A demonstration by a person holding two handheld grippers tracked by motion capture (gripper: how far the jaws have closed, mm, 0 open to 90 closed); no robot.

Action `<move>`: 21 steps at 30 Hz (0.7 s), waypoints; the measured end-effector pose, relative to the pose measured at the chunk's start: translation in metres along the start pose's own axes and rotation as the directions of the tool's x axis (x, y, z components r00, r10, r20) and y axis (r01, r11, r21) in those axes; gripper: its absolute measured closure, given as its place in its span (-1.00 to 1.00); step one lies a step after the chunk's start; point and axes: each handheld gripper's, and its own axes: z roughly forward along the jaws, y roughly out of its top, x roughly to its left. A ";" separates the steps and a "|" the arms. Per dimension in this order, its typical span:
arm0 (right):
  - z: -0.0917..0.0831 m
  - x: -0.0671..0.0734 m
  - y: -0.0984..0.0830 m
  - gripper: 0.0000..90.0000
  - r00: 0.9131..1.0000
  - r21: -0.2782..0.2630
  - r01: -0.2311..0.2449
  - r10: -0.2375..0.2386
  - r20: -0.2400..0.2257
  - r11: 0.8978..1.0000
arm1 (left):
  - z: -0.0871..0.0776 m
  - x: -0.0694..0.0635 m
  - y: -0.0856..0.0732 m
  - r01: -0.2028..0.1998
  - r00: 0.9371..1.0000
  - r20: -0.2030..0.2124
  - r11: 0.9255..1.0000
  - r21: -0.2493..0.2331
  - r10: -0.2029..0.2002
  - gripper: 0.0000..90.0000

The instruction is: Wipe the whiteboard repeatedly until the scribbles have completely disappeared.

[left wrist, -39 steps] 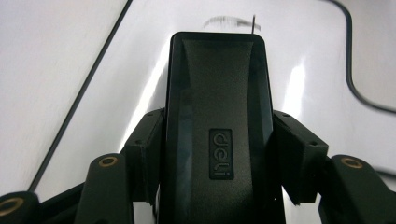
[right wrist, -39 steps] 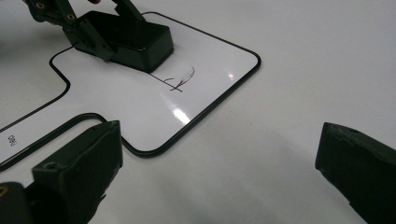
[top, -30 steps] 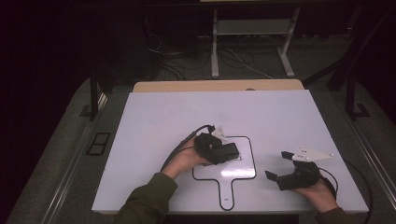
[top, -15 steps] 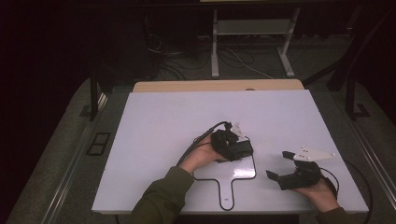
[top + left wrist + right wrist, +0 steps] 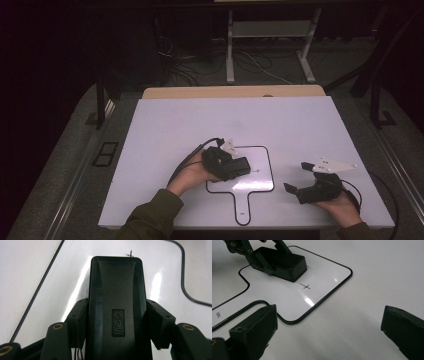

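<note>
Between the left gripper's [image 5: 239,167] pressed-in jaws sits a black eraser [image 5: 116,307] (branded "deli"), held over the small handled whiteboard [image 5: 260,186] — just short of the pen cross [image 5: 306,286] ahead of it. Wiping that mark looks not yet done. Right gripper [image 5: 299,176] waits beside the board, jaws spread, empty.

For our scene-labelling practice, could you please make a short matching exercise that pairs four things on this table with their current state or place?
Things:
1. left gripper
2. right gripper
3. black eraser
4. small whiteboard

States or places:
A. lies flat on the white table, black-edged
B. jaws apart, nothing between them
C. clamped between two jaws, resting on the board
D. shut on a black block

Pairs: 1-D, 2-B, 3-C, 4-A
</note>
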 end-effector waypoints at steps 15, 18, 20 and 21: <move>-0.002 -0.001 0.000 -1.00 1.000 -0.009 -0.004 0.004 0.000 1.000 | 0.043 0.000 0.060 -0.070 0.997 0.021 0.997 0.012 0.070 -0.12; -0.003 -0.002 0.000 -1.00 1.000 -0.010 -0.002 0.002 0.002 1.000 | 0.048 -0.001 0.066 -0.072 0.997 0.023 0.997 0.006 0.072 -0.12; -0.003 -0.002 0.000 -1.00 1.000 -0.010 -0.004 0.004 0.002 1.000 | 0.048 -0.001 0.066 -0.073 0.997 0.023 0.997 0.005 0.073 -0.12; -0.003 -0.002 0.000 -1.00 1.000 -0.010 -0.004 0.004 0.002 1.000 | 0.047 -0.001 0.065 -0.073 0.997 0.028 0.997 0.006 0.073 -0.12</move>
